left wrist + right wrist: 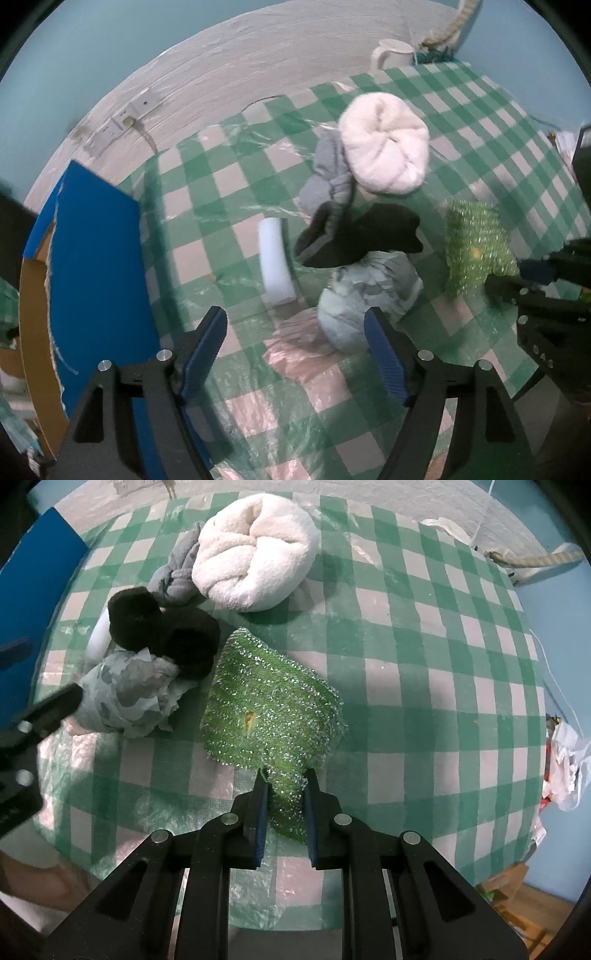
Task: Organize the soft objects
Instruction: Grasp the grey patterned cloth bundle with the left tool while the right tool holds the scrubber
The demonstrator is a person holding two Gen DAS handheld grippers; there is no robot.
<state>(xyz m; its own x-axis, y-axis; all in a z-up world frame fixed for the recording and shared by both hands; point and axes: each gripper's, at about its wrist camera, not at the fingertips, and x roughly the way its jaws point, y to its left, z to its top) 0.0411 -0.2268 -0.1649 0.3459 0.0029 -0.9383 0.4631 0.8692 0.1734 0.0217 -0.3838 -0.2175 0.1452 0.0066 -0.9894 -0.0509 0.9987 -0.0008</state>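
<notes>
The right gripper [285,775] clamps the near corner of a glittery green scouring cloth [269,705], its blue-padded jaws pinching the fabric while the rest of the cloth lies spread on a green-and-white checked tablecloth [424,672] under clear plastic. The left gripper [295,325] hangs with jaws spread wide and nothing between them, its right finger [384,354] just beside a pale blue-grey patterned cloth bundle [365,291].

Seen from the right wrist, that bundle [125,698] sits to the left of the green cloth, with a black fuzzy item [162,635] resting against its far side. Farther back lies a knotted grey cloth [177,579], touching a large rolled white towel [255,550] at the far middle of the table. A white foam roll [275,258] lies left of the pile in the left wrist view, mostly hidden behind the black item from the other camera.

A blue board [99,258] edged in brown cardboard stands at the table's left side. A white jug [391,51] sits beyond the far edge of the cloth, near a length of rope [458,22]. Crumpled white plastic [565,760] hangs off the table's right side.
</notes>
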